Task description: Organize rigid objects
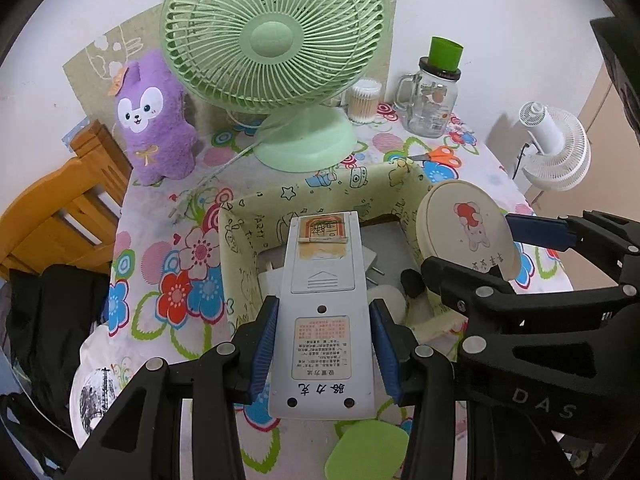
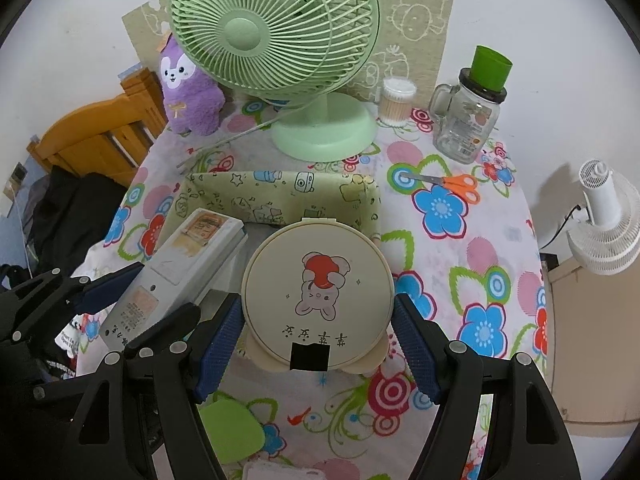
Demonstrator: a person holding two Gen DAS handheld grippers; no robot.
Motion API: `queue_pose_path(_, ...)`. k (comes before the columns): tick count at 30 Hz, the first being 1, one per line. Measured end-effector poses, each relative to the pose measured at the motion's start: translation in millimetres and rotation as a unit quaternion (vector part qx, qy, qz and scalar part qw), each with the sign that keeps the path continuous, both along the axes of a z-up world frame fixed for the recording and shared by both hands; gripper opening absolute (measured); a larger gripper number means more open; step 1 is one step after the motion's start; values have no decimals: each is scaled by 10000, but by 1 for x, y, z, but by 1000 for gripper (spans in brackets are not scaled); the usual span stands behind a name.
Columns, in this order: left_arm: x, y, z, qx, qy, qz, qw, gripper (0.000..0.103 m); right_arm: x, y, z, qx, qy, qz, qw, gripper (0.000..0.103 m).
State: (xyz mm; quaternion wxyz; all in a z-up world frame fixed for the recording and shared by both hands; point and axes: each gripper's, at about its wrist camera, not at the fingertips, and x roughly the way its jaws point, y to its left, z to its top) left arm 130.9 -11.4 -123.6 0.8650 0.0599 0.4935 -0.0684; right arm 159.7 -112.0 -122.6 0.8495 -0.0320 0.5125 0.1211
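My left gripper [image 1: 323, 344] is shut on a pale grey remote control [image 1: 322, 308], back side up, held over the open yellow-green patterned box [image 1: 240, 232]. My right gripper [image 2: 318, 336] is shut on a round cream compact with a rabbit picture [image 2: 318, 288], held just right of the remote and over the box's near right side [image 2: 360, 196]. The remote also shows in the right wrist view [image 2: 176, 272], and the compact in the left wrist view [image 1: 466, 232]. Some white items lie inside the box [image 1: 384, 268].
A green desk fan [image 1: 276, 60], a purple plush toy [image 1: 154, 120], a cotton swab tub [image 1: 364, 100], a glass jar with green cup [image 1: 432, 96] and orange scissors [image 2: 452, 184] stand on the floral tablecloth behind the box. A green pad [image 1: 366, 450] lies near. A wooden chair [image 1: 60, 208] stands left, a white fan [image 2: 604, 220] right.
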Motion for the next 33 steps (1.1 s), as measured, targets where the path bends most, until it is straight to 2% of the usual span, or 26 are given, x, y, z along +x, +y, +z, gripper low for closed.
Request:
queue_pose_path(12, 31, -1, -20, -67, 147, 64, 9998, 46, 27, 7, -12, -36, 88, 66, 9999, 76)
queue_pose_path(20, 47, -2, -37, 43, 226, 55, 9997, 46, 38, 10, -23, -95, 183, 123, 9997, 76)
queue_pose_path(27, 54, -4, -52, -72, 355, 75, 9993, 46, 47, 12, -36, -198, 301, 176, 9992, 77)
queue_pose_path(33, 56, -2, -61, -149, 442, 196, 9987, 49, 47, 15, -38, -360, 211, 285, 9987, 77)
